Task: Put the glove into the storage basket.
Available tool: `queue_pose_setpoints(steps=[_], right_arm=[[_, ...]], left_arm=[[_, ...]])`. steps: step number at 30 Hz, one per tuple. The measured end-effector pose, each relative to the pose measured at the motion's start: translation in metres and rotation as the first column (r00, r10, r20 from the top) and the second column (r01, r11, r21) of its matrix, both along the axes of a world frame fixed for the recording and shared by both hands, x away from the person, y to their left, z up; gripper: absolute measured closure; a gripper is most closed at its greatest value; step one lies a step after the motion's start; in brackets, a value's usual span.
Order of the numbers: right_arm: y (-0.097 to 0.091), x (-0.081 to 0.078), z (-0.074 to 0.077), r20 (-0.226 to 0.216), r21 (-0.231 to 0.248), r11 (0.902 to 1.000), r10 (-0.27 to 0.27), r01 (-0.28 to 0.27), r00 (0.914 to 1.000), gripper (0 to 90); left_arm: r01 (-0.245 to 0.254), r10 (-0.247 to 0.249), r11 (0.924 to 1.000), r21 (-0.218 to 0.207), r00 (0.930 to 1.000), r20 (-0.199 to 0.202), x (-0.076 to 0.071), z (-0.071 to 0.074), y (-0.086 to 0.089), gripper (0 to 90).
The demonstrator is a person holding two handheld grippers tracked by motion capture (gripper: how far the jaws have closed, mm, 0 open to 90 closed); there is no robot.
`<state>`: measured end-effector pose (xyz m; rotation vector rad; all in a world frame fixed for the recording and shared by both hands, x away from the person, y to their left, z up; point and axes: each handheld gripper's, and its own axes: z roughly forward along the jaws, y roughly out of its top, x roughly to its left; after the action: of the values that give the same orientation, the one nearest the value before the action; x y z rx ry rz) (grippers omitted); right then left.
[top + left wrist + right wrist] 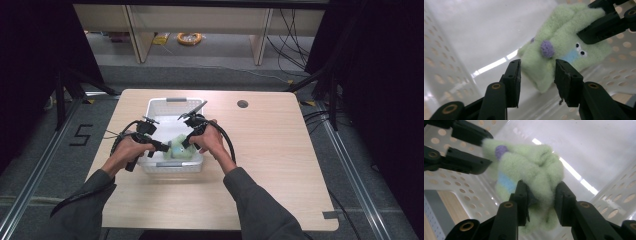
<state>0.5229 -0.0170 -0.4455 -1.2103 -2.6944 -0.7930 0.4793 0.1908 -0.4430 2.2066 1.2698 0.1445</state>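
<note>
The left gripper (537, 72) stands open, its jaws just clear of the plush (564, 47), probably releasing it. The right gripper (540, 195) clamps the plush, holding it low inside the white basket (172, 102).

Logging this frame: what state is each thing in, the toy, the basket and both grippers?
Green plush toy: inside the basket, bunched, pinched at one end.
White basket: upright on the table, holding the toy.
Left gripper: jaws open at the toy's end, not pressing it.
Right gripper: shut on the toy.
</note>
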Motion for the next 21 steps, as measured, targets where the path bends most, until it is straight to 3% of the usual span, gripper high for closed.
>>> queue_pose_setpoints(steps=[9,13,15,17,21], right_arm=[[0.002,0.002,-0.002,-0.01,-0.02,0.9994,-0.027,0.027,0.9996,66.1],[0.003,0.004,-0.003,0.005,-0.033,0.9994,-0.011,0.011,0.9999,64.4],[0.004,0.004,-0.002,0.004,-0.041,0.9991,-0.012,0.012,0.9999,63.4],[0.007,0.003,-0.002,0.004,-0.061,0.9979,-0.021,0.021,0.9998,61.0],[0.009,0.005,-0.002,0.02,-0.089,0.996,0.008,-0.006,0.9998,56.6]], left_arm=[[0.008,-0.007,0.9999,-0.008,0.9969,0.079,-0.014,0.014,0.002,52.0],[0.017,-0.016,0.9995,-0.025,0.9973,0.071,-0.021,0.018,0.003,49.2],[0.006,-0.002,0.9991,-0.043,0.9956,0.093,-0.024,0.018,0.003,47.6],[0.022,-0.02,0.9994,-0.025,0.9967,0.079,-0.027,0.019,0.003,44.5],[0.025,-0.022,0.9993,-0.029,0.9952,0.095,-0.033,0.021,-0.001,41.9]])
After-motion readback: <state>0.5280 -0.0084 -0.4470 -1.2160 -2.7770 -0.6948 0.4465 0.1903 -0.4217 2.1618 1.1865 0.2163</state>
